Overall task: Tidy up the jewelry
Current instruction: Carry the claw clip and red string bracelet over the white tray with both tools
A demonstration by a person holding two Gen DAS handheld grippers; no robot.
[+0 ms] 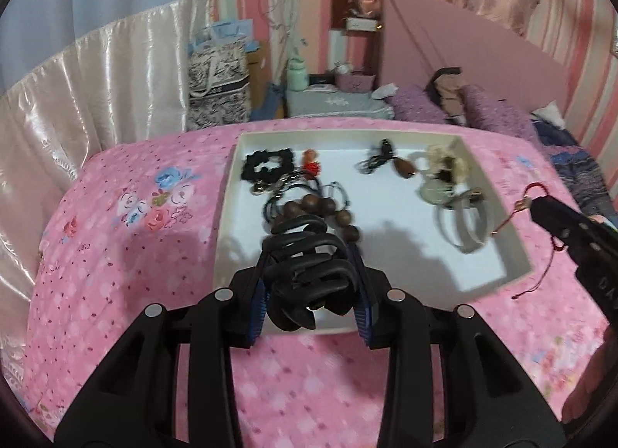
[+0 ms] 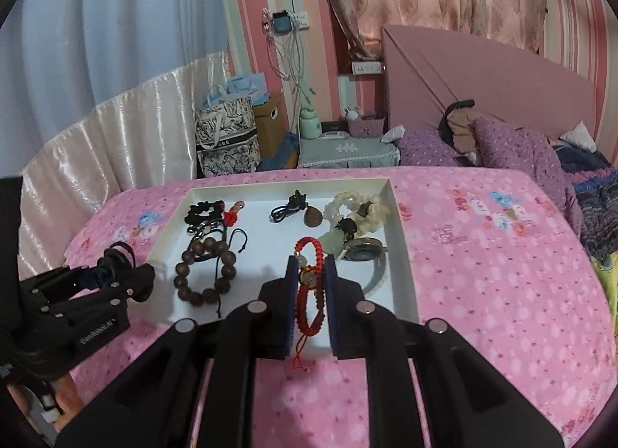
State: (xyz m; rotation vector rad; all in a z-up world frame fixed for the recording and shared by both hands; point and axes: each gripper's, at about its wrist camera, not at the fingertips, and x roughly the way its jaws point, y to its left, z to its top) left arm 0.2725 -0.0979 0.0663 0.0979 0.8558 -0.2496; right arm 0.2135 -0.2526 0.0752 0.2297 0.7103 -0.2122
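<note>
Jewelry tray, shallow white cardboard [image 2: 401, 255] | left gripper [image 1: 313, 285] pinching black plastic claw clip [image 1: 305, 266], right gripper [image 2: 312, 301] pinching red braided bracelet [image 2: 309, 274] | step: carrying both in | next, probably: set down in bare spots

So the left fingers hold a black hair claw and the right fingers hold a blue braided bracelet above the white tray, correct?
Nearly. The bracelet is red, not blue, as the right wrist view shows it between the right gripper fingers. The left gripper does hold the black hair claw, above the white tray.
</note>
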